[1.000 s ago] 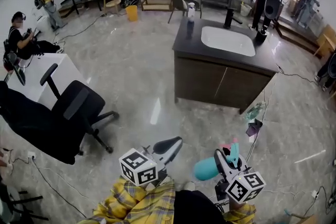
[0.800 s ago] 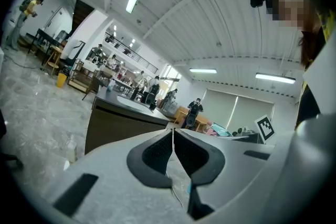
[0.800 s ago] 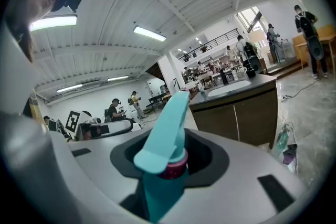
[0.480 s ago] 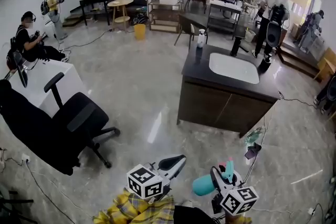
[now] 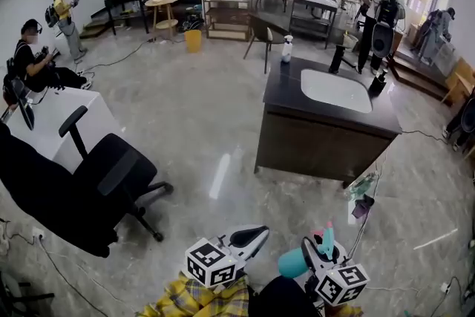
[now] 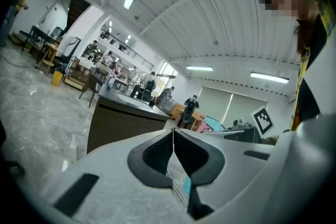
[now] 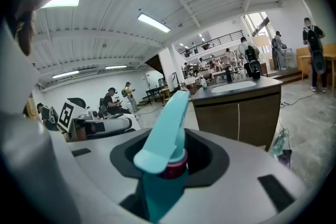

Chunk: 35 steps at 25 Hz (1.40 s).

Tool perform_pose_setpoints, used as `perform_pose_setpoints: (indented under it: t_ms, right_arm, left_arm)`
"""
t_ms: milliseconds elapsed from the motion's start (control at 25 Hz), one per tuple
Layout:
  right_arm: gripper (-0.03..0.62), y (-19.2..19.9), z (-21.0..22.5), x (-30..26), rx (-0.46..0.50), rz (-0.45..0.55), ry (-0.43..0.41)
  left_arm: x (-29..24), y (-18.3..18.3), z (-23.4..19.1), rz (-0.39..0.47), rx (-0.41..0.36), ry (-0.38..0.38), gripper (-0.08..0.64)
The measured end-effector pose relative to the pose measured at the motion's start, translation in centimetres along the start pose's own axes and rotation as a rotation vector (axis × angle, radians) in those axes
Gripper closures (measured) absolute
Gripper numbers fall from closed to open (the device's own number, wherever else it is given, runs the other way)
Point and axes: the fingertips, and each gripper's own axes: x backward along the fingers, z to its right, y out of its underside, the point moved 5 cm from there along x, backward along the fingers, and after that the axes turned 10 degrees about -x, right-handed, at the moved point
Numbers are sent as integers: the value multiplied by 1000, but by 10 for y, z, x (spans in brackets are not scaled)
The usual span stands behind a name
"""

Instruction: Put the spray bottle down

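One spray bottle (image 5: pixel 291 262) in right claw (image 7: pixel 170 157)

We count one left gripper (image 5: pixel 256 234), one right gripper (image 5: pixel 318 247), one teal spray bottle (image 5: pixel 292 262), one white bottle (image 5: pixel 286 49), one counter (image 5: pixel 286 89) with one sink (image 5: pixel 335 90), one black office chair (image 5: pixel 104 174), one yellow bin (image 5: pixel 193 41).

Spray bottle (image 7: pixel 164 128): teal plastic, teal trigger head, dark red collar at neck. Gripped in right gripper (image 7: pixel 170 153), neck and collar between pads, jaw pressed on each side. Right gripper view: head rises above jaws, slanting forward and up; body drops below jaws toward camera. Head view: rounded body sticks out at gripper's left side, trigger head pokes past jaws on far side, small pink tip at end. Held in air above floor.
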Motion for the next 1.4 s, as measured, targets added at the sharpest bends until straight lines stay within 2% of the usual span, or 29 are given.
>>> perform_pose_setpoints:
  t_ms: [280,520,760,1400]
  right_arm:
    - [449,2,4,-21,9,-36,10]
    - [449,-21,30,-57,7,-25,-4]
    - [449,-67,78,-88,22,-20,-39]
    - [449,-158,198,-144,69,-2,-97]
  left_arm:
    - [-10,12,-20,-11,54,1,552]
    - [-39,-2,-49,-6,42,-26,552]
    - [-109,-25,-70,-28,-5,-18,552]
    - [-276,-59,-103,-29,-33,11,552]
